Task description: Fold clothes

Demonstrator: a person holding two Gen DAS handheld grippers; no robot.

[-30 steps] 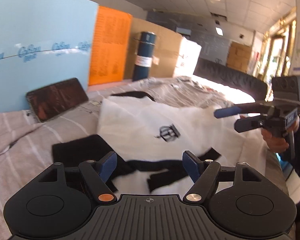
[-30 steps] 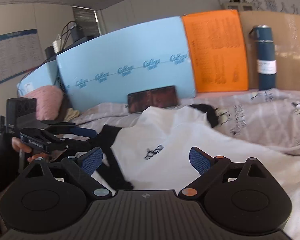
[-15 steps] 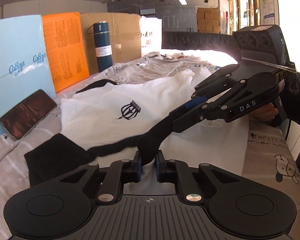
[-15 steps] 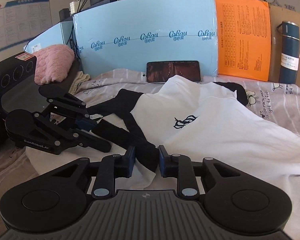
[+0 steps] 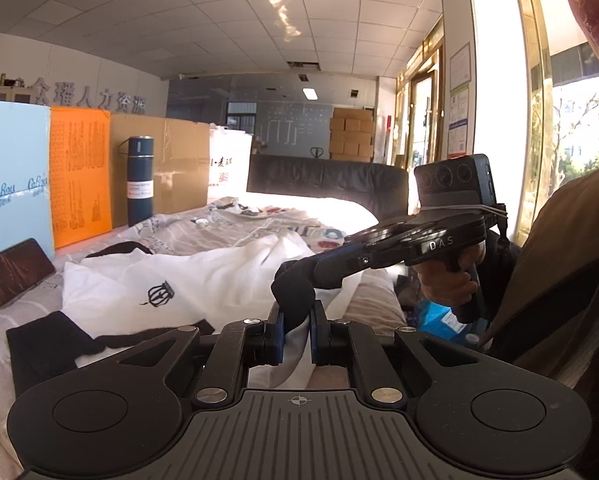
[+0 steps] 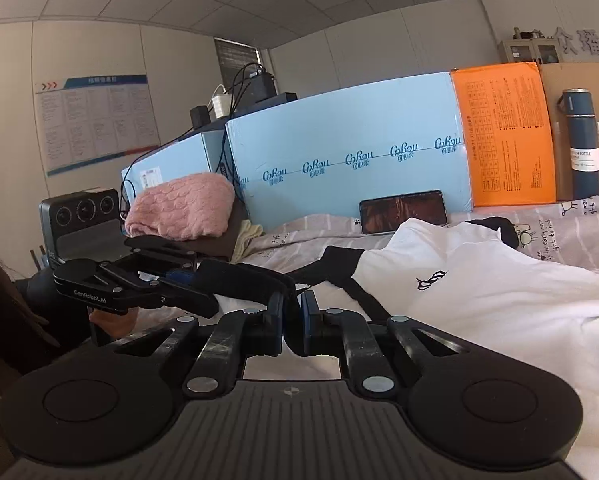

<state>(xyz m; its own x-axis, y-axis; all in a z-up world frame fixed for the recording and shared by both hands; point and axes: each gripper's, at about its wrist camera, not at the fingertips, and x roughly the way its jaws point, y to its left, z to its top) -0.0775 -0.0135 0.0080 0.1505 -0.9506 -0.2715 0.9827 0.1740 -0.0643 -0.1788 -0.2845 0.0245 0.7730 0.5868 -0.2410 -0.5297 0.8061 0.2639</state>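
Both sets of fingers pinching the black hem of the white t-shirt (image 5: pixel 219 280) on the bed (image 5: pixel 227 232), left gripper (image 5: pixel 294 330) beside right gripper (image 6: pixel 292 320), probably lifting that edge to fold it over.

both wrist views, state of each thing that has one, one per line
left gripper: shut on the shirt's black hem
right gripper: shut on the black hem
white shirt: logo up, mostly flat on the bed, near edge lifted
black sleeve: lying flat
phone: on its long edge, leaning on the blue board
blue bottle: upright, cap on
pink blanket: bundled
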